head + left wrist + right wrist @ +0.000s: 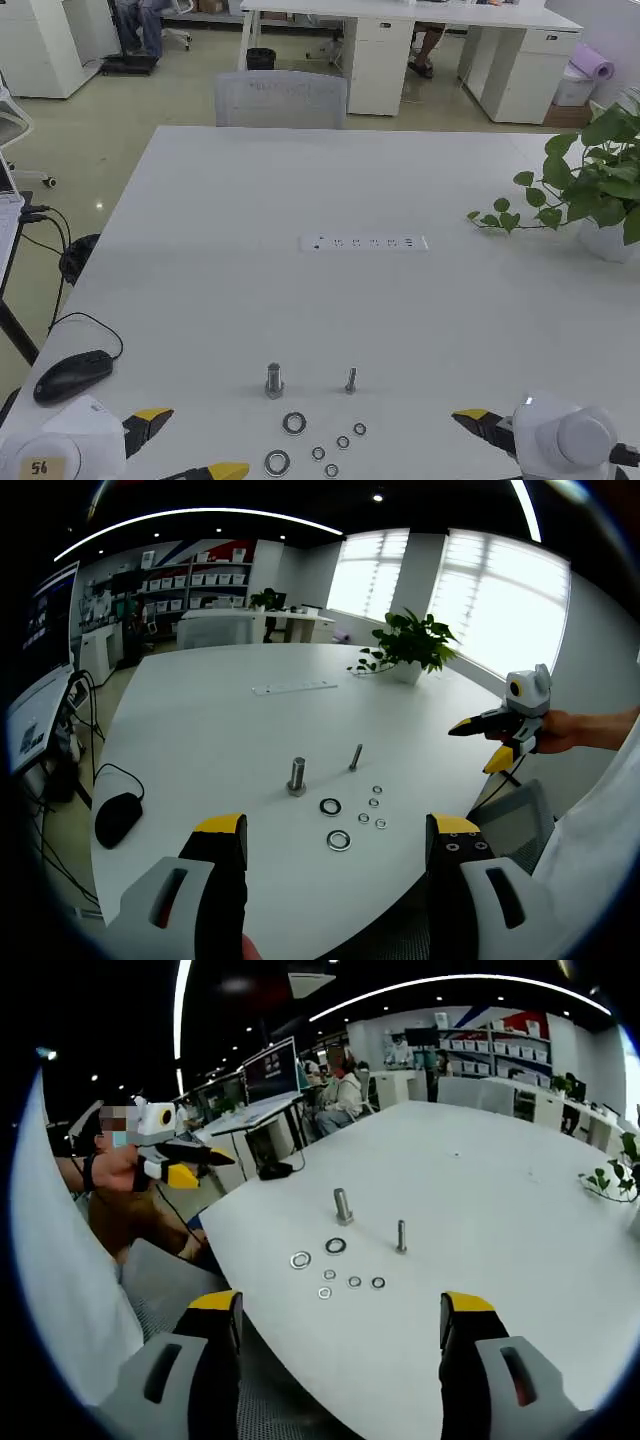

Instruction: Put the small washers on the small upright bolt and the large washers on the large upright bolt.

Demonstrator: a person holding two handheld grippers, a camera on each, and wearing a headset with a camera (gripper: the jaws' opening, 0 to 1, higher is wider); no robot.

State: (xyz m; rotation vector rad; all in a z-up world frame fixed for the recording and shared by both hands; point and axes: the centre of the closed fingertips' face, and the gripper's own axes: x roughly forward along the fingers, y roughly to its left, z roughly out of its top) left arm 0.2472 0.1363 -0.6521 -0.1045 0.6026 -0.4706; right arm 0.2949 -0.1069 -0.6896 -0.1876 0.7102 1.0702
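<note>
We look forward and down from the head over the desk point(300, 180) from its near edge, bolts point(274, 381) and washers point(294, 423) close below. Left gripper view sits low off the near left corner, facing across to the right gripper point(472, 748). Right gripper view sits off the near right corner, facing back at the left gripper point(212, 1168). All three share the bolts and washers.

Two bolts point(274, 380), two large washers point(294, 423), four small washers point(343, 442).

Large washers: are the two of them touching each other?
Apart. The head view shows bare table between the far large washer and the near large washer; the left gripper view shows the same gap.
</note>
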